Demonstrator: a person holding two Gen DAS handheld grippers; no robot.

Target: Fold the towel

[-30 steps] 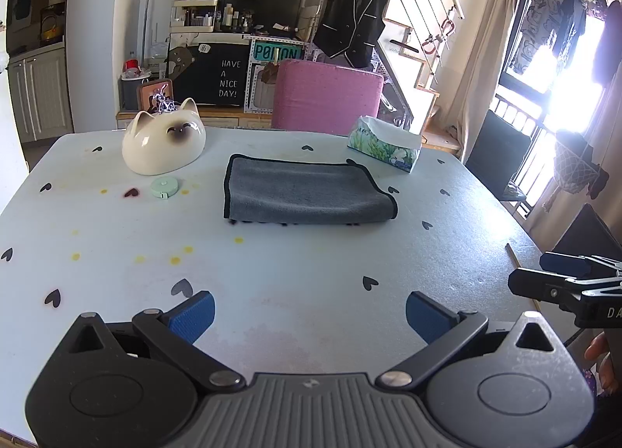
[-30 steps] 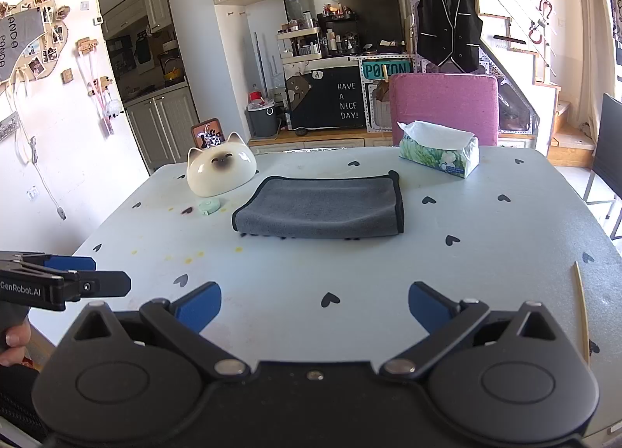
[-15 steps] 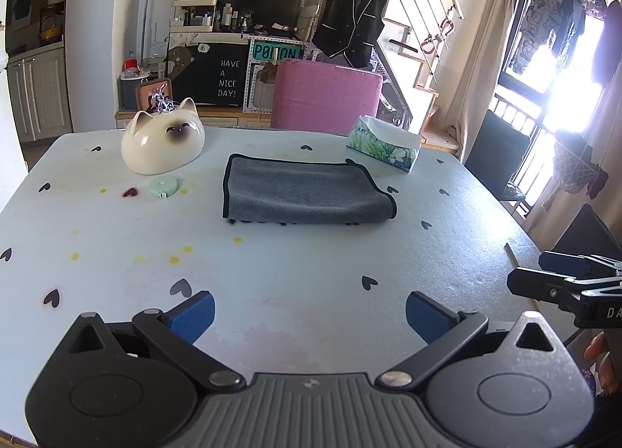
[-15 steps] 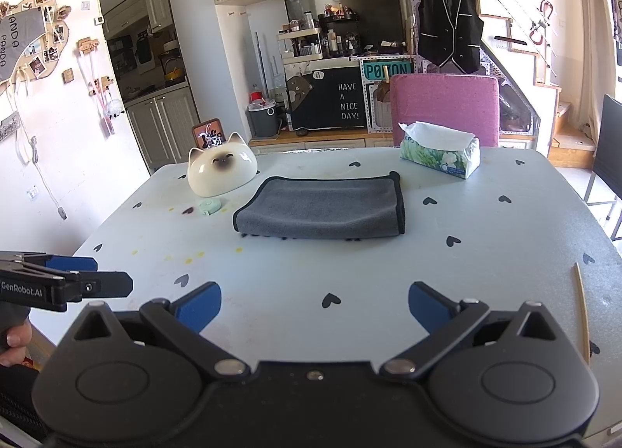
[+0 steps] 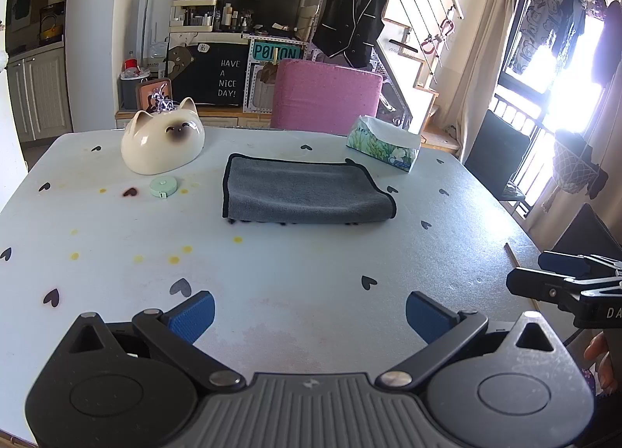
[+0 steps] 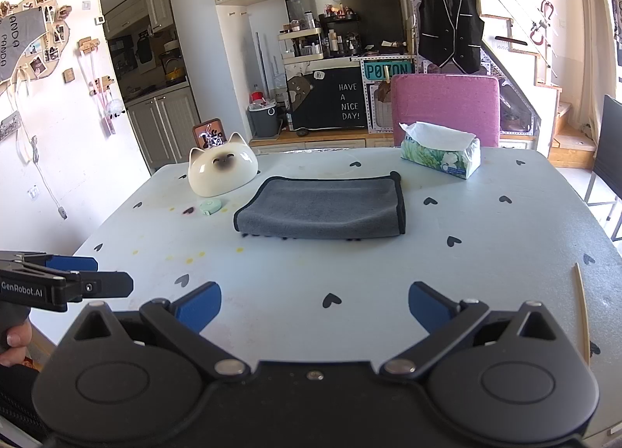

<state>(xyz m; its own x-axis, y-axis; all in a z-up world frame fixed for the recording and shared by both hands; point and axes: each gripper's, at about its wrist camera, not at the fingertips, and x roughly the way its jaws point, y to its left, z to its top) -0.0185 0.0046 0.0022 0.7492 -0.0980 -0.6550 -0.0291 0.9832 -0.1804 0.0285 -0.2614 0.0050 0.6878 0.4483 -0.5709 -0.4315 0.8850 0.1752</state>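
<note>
A grey towel with black trim (image 5: 303, 191) lies folded flat on the pale table (image 5: 272, 273), far from both grippers; it also shows in the right wrist view (image 6: 322, 207). My left gripper (image 5: 309, 315) is open and empty, low over the near table edge. My right gripper (image 6: 315, 304) is open and empty, also at the near edge, to the right of the left one. The right gripper shows side-on in the left wrist view (image 5: 544, 277), and the left gripper side-on in the right wrist view (image 6: 89, 277).
A white cat-shaped bowl (image 5: 162, 142) and a small green tape measure (image 5: 163, 187) sit left of the towel. A tissue box (image 5: 383, 147) stands behind its right end. A pink chair (image 5: 326, 94) is behind the table. A thin wooden stick (image 6: 582, 308) lies near the right edge.
</note>
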